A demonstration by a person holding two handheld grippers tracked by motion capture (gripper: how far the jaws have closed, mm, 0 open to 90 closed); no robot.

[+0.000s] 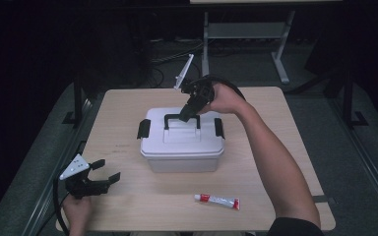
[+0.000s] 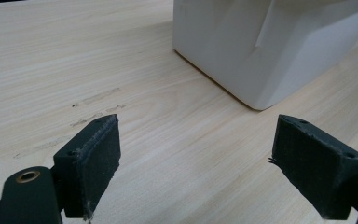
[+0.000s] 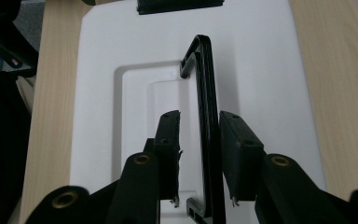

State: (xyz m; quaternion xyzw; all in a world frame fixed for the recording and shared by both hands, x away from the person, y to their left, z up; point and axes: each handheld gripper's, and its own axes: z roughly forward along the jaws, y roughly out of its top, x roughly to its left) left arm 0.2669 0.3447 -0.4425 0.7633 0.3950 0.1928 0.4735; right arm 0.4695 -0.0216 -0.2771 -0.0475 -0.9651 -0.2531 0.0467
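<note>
The black carry handle [image 3: 208, 126] of the white storage box [image 1: 182, 142] stands upright between the right gripper [image 3: 200, 140] jaws — not yet clamped; left gripper [image 2: 196, 158] jaws apart over the bench [image 2: 74, 60].

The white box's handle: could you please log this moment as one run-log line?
right tool: jaws astride raised black handle, narrow gap on one side | white plastic lidded box: closed | left tool: open, idle

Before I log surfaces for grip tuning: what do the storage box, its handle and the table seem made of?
Storage box: likely moulded plastic, white, smooth, matte, with rounded corners. Handle: probably black plastic, thin, slightly glossy. Table: pale wood grain, perhaps laminate, with a faint sheen.
</note>
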